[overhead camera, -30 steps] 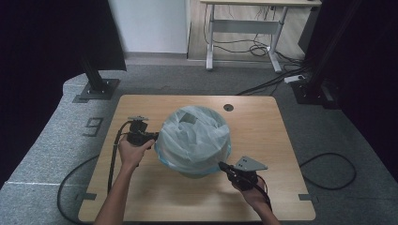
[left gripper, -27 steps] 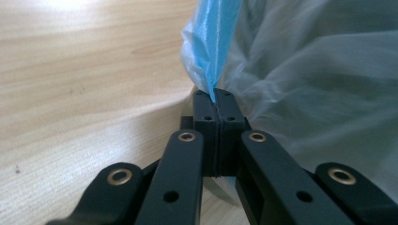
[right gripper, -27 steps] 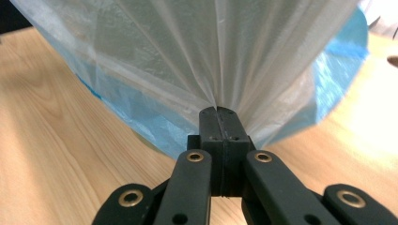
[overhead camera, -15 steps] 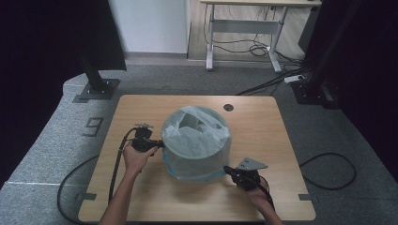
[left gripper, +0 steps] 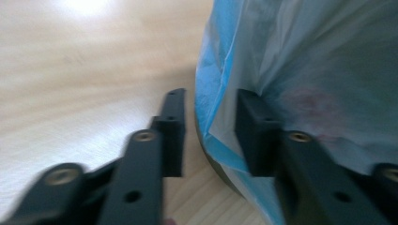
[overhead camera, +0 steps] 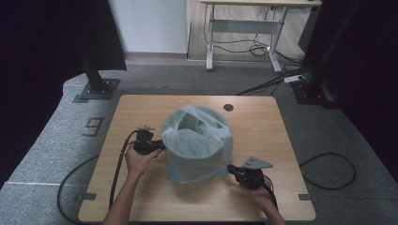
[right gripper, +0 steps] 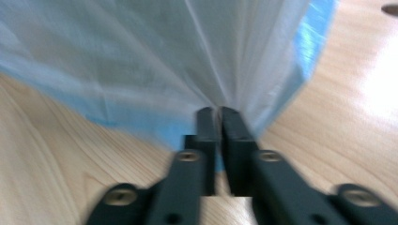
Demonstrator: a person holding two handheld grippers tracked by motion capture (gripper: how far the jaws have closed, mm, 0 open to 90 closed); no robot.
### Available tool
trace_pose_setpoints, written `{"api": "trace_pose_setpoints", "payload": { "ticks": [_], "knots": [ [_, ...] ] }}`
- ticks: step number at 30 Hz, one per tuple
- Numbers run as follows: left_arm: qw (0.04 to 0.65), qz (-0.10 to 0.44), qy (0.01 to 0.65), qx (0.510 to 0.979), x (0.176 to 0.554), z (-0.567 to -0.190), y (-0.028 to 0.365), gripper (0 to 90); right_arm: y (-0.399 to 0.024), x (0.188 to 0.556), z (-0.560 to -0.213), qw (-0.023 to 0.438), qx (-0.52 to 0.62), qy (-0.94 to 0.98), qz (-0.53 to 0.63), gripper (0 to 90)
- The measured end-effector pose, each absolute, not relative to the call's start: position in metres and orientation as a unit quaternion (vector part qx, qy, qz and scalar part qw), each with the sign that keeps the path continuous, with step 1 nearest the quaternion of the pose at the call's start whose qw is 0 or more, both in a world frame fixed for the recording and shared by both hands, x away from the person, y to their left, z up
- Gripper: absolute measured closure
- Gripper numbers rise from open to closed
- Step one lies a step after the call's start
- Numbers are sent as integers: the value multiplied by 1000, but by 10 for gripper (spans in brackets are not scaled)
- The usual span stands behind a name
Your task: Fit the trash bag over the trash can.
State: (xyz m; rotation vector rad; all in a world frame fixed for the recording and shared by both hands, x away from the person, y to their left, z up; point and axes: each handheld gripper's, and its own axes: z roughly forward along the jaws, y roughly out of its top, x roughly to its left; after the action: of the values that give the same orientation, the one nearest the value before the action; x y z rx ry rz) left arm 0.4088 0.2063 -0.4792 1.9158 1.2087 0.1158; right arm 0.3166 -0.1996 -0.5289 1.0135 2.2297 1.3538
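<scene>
Nearest the person, the right gripper (overhead camera: pixel 233 169) sat low on the wooden table (overhead camera: pixel 263 140), held in the right hand (overhead camera: pixel 259 192). Its jaws had just been opening a little, but in the right gripper view they were almost together with a fold of the plastic bag (right gripper: pixel 155 61) pinched between them. The bag's blue hem (right gripper: pixel 300 51) hung down to the tabletop on both sides of that pinch.

A bit farther up, the left hand (overhead camera: pixel 138 161) held the left gripper (overhead camera: pixel 162 145) against the bag's left side. Its jaws had just been opening too. In the left gripper view they stood apart, with the bag's blue edge (left gripper: pixel 213 93) hanging loose in the gap and no pad pressing on it.

The thin whitish bag (overhead camera: pixel 199 150) was pulled down over a round bin (overhead camera: pixel 192 123) in the middle of the table, between the two grippers. The bin's dark bottom edge (left gripper: pixel 220 171) peeked out under the plastic.

Farther back, a small round hole (overhead camera: pixel 228 107) showed in the table.
</scene>
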Motion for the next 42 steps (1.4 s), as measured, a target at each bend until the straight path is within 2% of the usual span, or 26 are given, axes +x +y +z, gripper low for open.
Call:
{"api": "trace_pose_setpoints", "payload": {
  "ticks": [5, 8, 16, 22, 30, 42],
  "knots": [
    [446, 97, 490, 743, 391, -460, 228, 426, -208, 310, -517, 197, 372, 750, 510, 419],
    [455, 109, 477, 744, 380, -448, 235, 392, -214, 307, -510, 201, 378, 734, 527, 358],
    [471, 126, 413, 770, 357, -400, 234, 368, -236, 299, -501, 207, 380, 713, 552, 347],
    [486, 107, 359, 789, 352, -363, 213, 364, -244, 295, -501, 209, 385, 707, 555, 347],
    [476, 88, 334, 809, 372, -338, 176, 361, -251, 291, -504, 205, 392, 704, 556, 346],
    [444, 64, 313, 837, 421, -331, 113, 373, -253, 290, -506, 207, 391, 707, 551, 346]
  ]
}}
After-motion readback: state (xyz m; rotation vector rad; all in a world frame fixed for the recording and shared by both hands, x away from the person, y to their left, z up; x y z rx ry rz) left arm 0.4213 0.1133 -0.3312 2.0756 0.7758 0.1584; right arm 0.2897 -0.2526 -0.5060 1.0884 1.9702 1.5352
